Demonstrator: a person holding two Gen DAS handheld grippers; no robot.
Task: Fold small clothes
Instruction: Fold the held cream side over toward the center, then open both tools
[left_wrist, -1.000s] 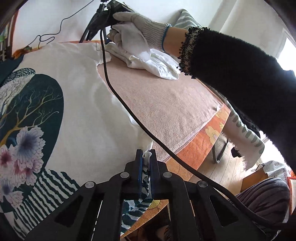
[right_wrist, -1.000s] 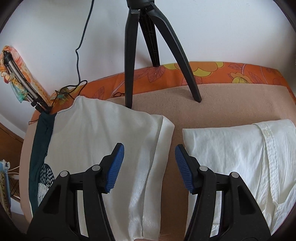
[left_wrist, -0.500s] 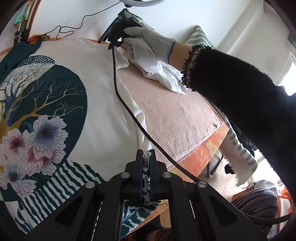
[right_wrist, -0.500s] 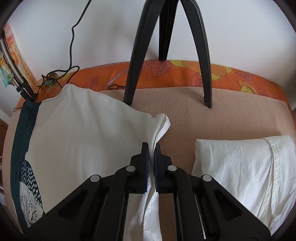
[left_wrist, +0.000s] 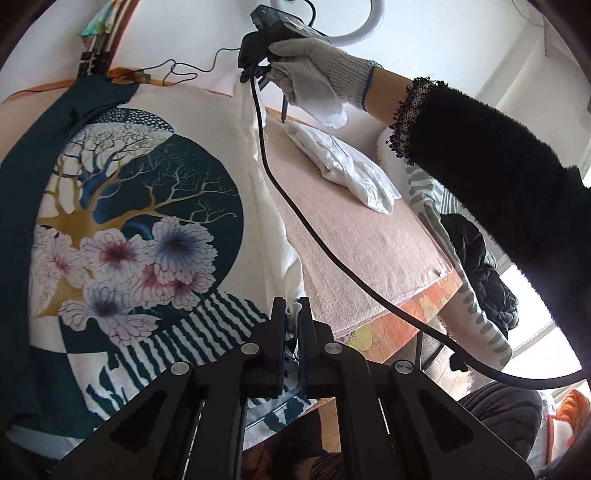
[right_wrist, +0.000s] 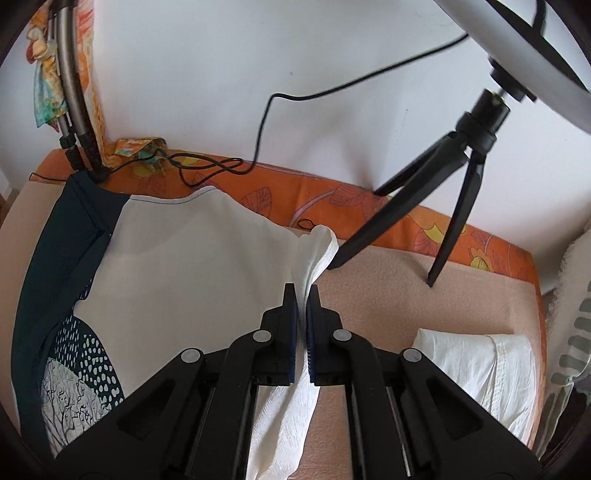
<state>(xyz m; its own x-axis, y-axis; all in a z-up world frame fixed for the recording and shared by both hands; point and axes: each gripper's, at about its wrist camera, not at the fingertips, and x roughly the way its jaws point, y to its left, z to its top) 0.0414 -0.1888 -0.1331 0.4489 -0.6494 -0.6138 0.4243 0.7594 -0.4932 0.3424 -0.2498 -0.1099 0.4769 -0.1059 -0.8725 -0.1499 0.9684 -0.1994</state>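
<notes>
A white T-shirt (left_wrist: 122, 206) with a dark teal tree-and-flower print lies on the pink-covered table (left_wrist: 354, 236). My left gripper (left_wrist: 291, 314) is shut on its near right edge. My right gripper (right_wrist: 302, 295) is shut on the far right edge of the T-shirt (right_wrist: 192, 266) and holds it lifted off the table. In the left wrist view the right gripper (left_wrist: 258, 70) shows at the top, held by a gloved hand. A folded white garment (left_wrist: 343, 162) lies to the right; it also shows in the right wrist view (right_wrist: 476, 365).
A black tripod (right_wrist: 443, 192) with a ring light stands at the table's far side by the wall. A thin black cable (right_wrist: 221, 170) lies along the orange table border (right_wrist: 369, 206). A thick cable (left_wrist: 332, 258) hangs from the right gripper across the table.
My right gripper closed on the T-shirt's far right edge and lifted it. Both grippers have risen, raising the shirt's right side; more of the print shows.
</notes>
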